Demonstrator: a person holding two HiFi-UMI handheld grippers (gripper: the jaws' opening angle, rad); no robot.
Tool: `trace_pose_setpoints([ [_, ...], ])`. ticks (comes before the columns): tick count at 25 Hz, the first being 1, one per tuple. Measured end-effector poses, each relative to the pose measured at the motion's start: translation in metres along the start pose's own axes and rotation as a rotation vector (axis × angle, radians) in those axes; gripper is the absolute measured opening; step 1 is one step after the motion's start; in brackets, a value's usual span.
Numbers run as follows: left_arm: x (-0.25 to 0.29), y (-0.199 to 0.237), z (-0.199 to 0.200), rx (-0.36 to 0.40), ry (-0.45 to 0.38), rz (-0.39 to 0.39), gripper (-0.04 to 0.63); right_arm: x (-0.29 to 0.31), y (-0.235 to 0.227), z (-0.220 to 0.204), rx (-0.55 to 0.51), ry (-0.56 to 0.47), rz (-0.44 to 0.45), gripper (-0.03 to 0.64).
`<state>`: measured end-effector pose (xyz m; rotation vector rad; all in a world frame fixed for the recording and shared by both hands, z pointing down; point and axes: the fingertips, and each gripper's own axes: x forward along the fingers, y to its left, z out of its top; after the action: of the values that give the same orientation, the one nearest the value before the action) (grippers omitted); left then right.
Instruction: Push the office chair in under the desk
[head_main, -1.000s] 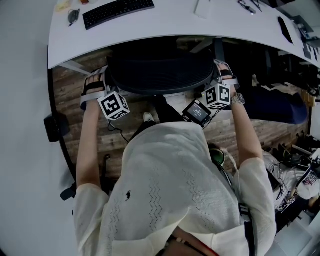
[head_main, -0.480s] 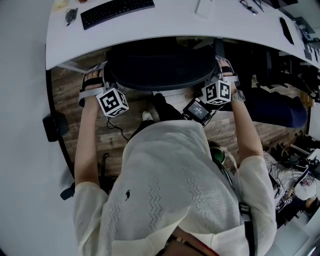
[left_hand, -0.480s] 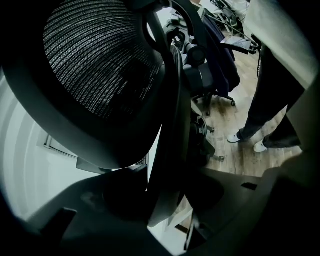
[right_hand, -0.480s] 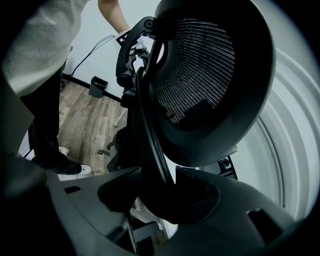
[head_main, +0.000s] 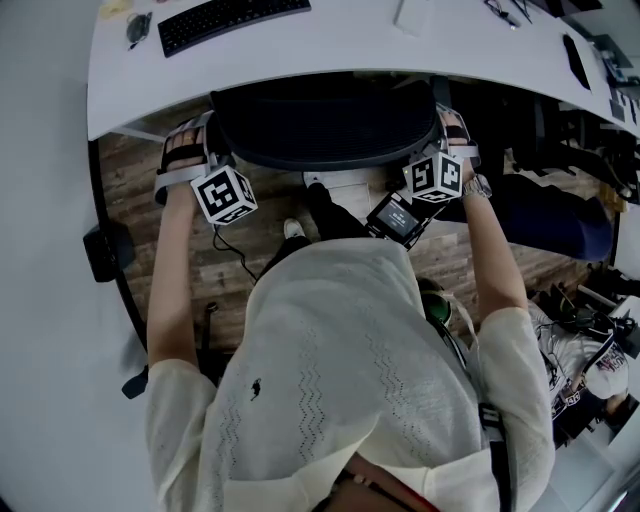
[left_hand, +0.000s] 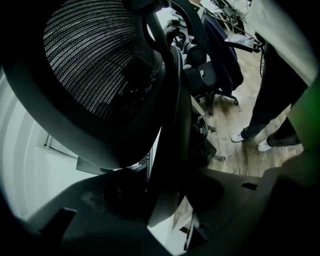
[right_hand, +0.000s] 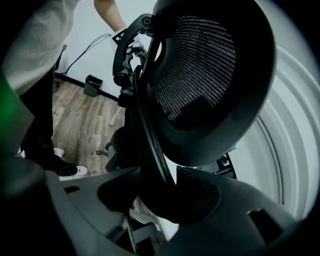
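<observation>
White table (head_main: 350, 45), curved along its near edge, spans the top of the head view. The black, mesh-backed office chair (head_main: 325, 125) stands in the table's opening, its backrest close up to that edge and facing you. Your left tongs (left_hand: 165, 192) are clamped on the backrest frame at its left side, and your right tongs (right_hand: 160, 195) on the frame at its right. The marker cubes (head_main: 224, 193) bear black-and-white square patterns. A black keyboard (head_main: 232, 20) lies on the table, upper left.
</observation>
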<state>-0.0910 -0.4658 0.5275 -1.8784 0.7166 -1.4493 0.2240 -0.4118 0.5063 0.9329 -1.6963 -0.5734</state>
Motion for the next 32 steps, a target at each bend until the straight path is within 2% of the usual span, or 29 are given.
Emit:
trace_pose_setpoints([
  [15,0.020,0.016,0.001,0.002,-0.018,-0.001,0.198,0.022,-0.016,-0.003,0.007,0.024,-0.006,0.224],
  [32,0.029,0.024,0.000,-0.004,0.011,0.001,0.199,0.030,-0.024,-0.003,-0.029,-0.020,0.005,0.221],
])
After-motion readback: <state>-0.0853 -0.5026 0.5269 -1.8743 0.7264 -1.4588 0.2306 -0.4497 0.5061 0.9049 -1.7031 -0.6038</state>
